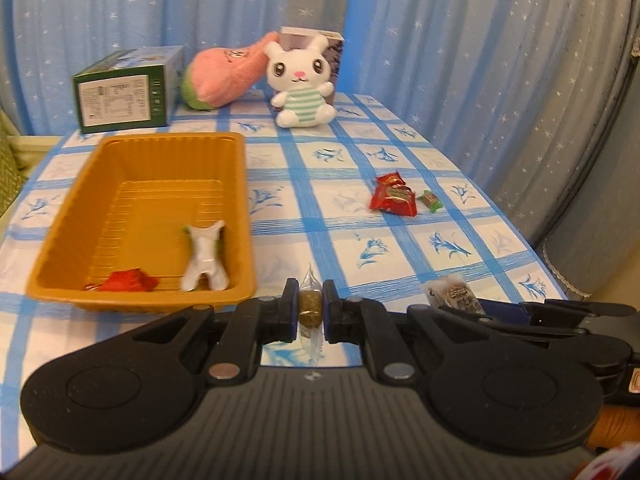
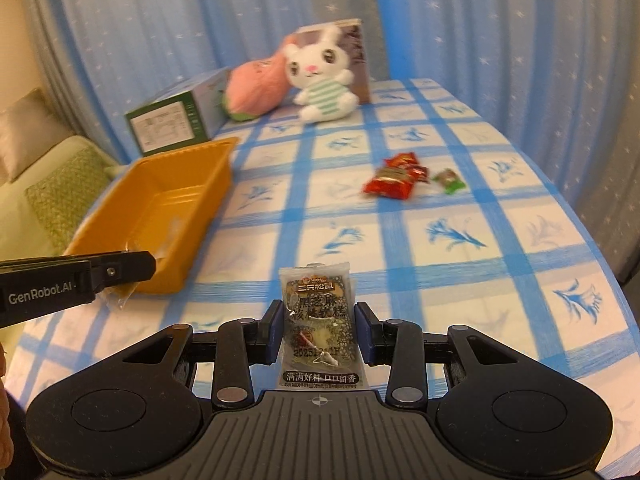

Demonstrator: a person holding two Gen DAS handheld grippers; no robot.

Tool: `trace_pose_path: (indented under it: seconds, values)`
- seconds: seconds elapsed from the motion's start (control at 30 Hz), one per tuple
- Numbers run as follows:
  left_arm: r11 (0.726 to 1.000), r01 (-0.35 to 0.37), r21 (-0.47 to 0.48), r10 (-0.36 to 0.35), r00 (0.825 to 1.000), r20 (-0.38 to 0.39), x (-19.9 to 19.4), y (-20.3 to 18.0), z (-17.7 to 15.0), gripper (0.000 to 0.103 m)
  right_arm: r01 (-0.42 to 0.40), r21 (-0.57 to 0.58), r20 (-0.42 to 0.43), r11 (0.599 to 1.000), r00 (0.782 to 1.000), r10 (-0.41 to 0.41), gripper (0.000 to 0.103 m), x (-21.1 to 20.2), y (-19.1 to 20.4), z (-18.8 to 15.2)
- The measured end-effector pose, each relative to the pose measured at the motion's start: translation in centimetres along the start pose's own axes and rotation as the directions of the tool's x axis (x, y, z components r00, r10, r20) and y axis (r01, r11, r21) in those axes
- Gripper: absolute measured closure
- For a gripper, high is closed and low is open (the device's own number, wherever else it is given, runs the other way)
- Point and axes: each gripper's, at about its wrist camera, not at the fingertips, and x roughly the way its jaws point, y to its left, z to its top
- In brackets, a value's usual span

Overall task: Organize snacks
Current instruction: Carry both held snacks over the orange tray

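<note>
My left gripper (image 1: 311, 312) is shut on a brown candy in clear wrap (image 1: 310, 309), held above the table just right of the orange tray (image 1: 140, 148). The tray holds a white snack packet (image 1: 205, 258) and a red wrapped snack (image 1: 122, 281). My right gripper (image 2: 318, 332) is shut on a dark sesame snack packet (image 2: 318, 320), low over the near table. A red snack packet (image 1: 393, 195) and a small green-wrapped candy (image 1: 429, 201) lie on the table to the right. The left gripper also shows in the right wrist view (image 2: 120, 270) beside the tray (image 2: 200, 156).
At the back stand a green box (image 1: 124, 92), a pink plush (image 1: 224, 76), a white bunny plush (image 1: 302, 84) and a brown box (image 1: 334, 46) behind it. Blue curtains hang behind. The table's right edge curves off near the snacks. A couch (image 2: 60, 184) is left.
</note>
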Motion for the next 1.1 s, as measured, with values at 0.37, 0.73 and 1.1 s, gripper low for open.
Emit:
trace_pose_path:
  seconds: [0.37, 0.73, 1.1]
  values:
    - [0.997, -0.054, -0.049, 0.055, 0.998, 0.031, -3.8, 3.7, -0.6, 0.093, -0.061, -0.102, 0.014, 0.993, 0.998, 0.063, 0.065, -0.8, 5.6, 0.5]
    - [0.992, -0.087, -0.094, 0.092, 0.995, 0.046, -5.0, 6.9, -0.4, 0.093, -0.108, -0.164, 0.006, 0.981, 0.994, 0.110, 0.065, 0.3, 9.0, 1.3]
    - [0.988, -0.109, -0.111, 0.115, 0.993, 0.041, -4.5, 9.6, 0.4, 0.093, -0.151, -0.203, -0.008, 0.968, 0.988, 0.152, 0.065, 2.3, 11.6, 2.9]
